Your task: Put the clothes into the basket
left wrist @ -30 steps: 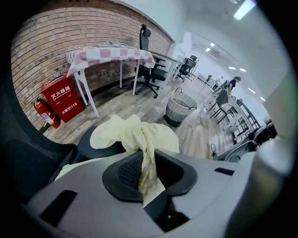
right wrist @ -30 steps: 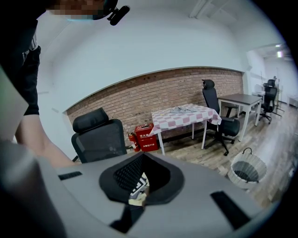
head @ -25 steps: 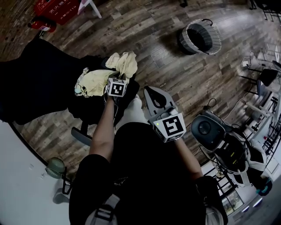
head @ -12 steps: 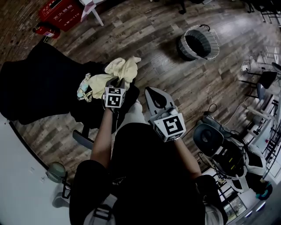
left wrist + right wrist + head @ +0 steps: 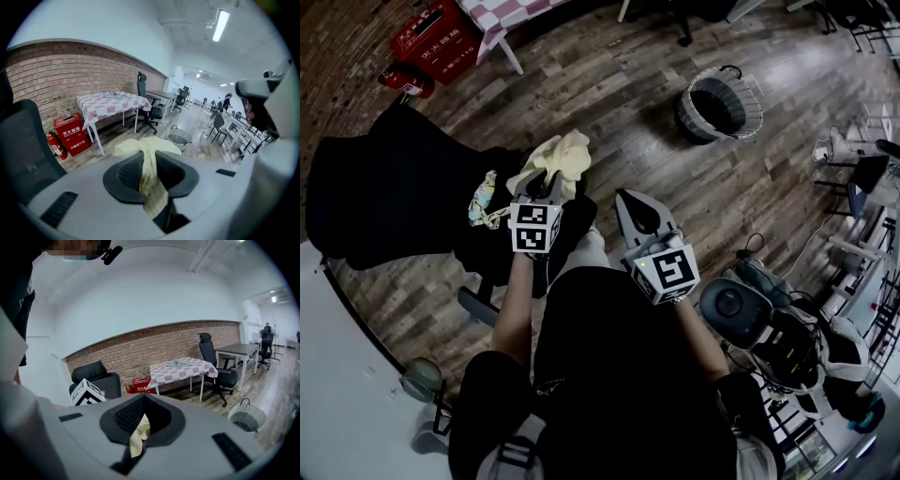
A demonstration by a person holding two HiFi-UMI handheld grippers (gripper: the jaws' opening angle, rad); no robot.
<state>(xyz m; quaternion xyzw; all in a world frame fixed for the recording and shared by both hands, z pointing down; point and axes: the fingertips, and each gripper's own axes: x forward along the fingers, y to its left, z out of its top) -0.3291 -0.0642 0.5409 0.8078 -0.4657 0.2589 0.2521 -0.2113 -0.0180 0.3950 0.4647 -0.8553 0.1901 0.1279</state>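
Note:
My left gripper (image 5: 546, 183) is shut on a pale yellow garment (image 5: 559, 157), which hangs lifted above the black chair (image 5: 398, 192). In the left gripper view the yellow garment (image 5: 149, 174) runs up between the pads and drapes over the tips. A patterned piece of clothing (image 5: 484, 201) lies on the chair seat. My right gripper (image 5: 630, 202) hovers beside the left one with its jaws together. A pale bit of cloth (image 5: 138, 431) shows in the slit between them; whether it is pinched I cannot tell. The grey woven basket (image 5: 719, 101) stands on the wood floor, far ahead to the right.
A red box (image 5: 436, 39) and a checked-cloth table (image 5: 112, 101) stand by the brick wall. More office chairs and desks (image 5: 154, 96) lie beyond the basket (image 5: 179, 138). Equipment with cables (image 5: 787, 328) crowds the floor at right. The person's legs fill the lower middle.
The left gripper has risen with the yellow garment, pulling it up off the chair. The right gripper has shifted only a little.

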